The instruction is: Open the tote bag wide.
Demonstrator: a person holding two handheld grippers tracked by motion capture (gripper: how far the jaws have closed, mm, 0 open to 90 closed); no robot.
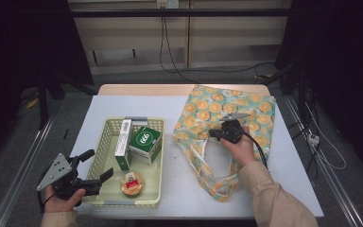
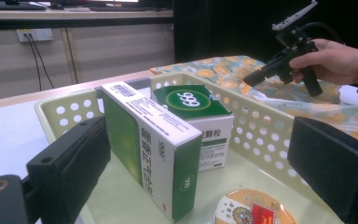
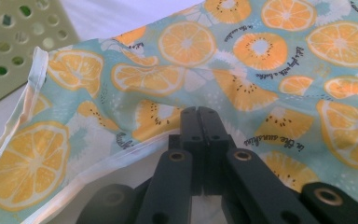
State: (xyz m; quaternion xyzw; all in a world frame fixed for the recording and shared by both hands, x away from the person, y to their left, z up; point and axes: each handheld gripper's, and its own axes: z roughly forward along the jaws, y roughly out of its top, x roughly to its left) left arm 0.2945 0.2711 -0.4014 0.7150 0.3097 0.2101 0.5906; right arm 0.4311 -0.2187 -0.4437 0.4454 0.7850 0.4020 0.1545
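1. Hovering at the near-left corner of the table (image 1: 179,101), the left gripper (image 1: 93,169) holds its jaws wide apart with nothing between them, aimed into the pale green basket (image 1: 105,198) from that basket's near-left corner.
2. Inside the basket, a tall green-and-white box (image 1: 123,144) stands on its long edge, its long axis running from the basket's near side toward its far side. Just beside it, toward the basket's far-right corner, sits a squarer green box marked 999 (image 1: 145,141). A small round tin (image 1: 132,183) lies near the basket's near edge.
3. From the left gripper view, the tall box (image 2: 151,149) lies directly ahead between the open jaws, nearer than the 999 box (image 2: 196,114); the left hand is clearly the closer one to it.
4. The right gripper (image 1: 213,134) rests over the orange-print tote bag (image 1: 246,106) on the right half of the table, its jaws pressed together at the bag's rim (image 3: 135,149); whether cloth is pinched between them I cannot tell.
5. Judging by this layout, bag and basket lie side by side, so anything lifted would travel rightward.
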